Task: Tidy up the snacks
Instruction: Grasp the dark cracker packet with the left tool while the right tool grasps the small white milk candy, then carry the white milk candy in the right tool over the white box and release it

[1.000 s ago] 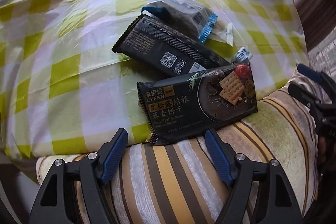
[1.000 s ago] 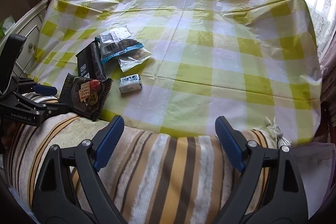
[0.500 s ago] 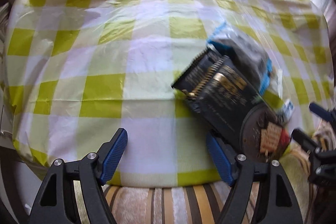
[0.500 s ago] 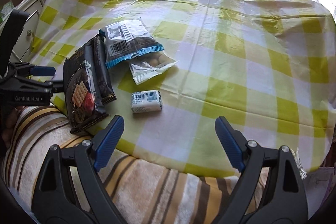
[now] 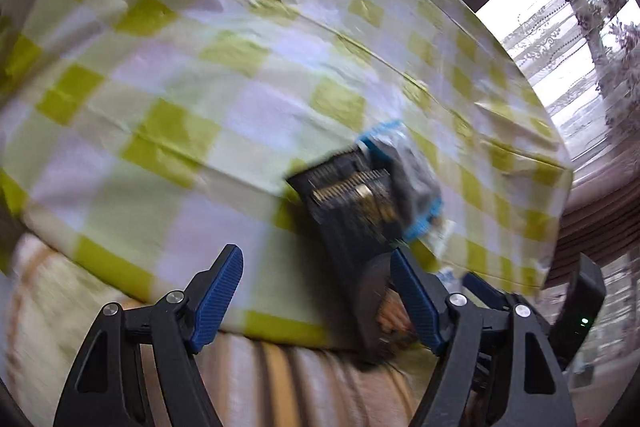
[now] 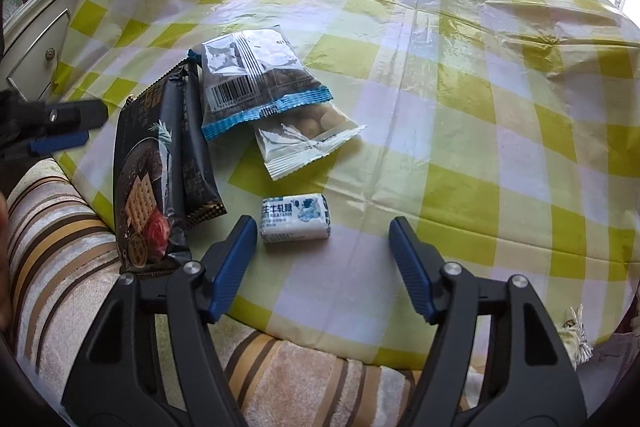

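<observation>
A small white candy packet [image 6: 295,218] lies on the checked tablecloth [image 6: 460,107]. My right gripper [image 6: 320,227] hangs over it with its jaws closing. The candy sits between the tips near the left finger [image 6: 236,259], and no pad presses on it. Left of it lie a black cracker packet [image 6: 144,187], a second black packet [image 6: 192,147], a clear bag with blue trim [image 6: 256,79] and a small clear bag of round snacks [image 6: 308,139]. My left gripper [image 5: 314,255] is open over bare cloth, with the blurred black packets [image 5: 352,211] by its right finger.
A striped towel [image 6: 52,227] covers the table's near edge. A white drawer cabinet [image 6: 36,47] stands at the left. A window with a lace curtain [image 5: 580,39] lies beyond the far right of the table. The left gripper [image 6: 60,131] shows at the right wrist view's left edge.
My right gripper has moved forward and left to the white candy and its jaws have narrowed. The left gripper has rolled and shifted, so the packets now lie by its right finger.
</observation>
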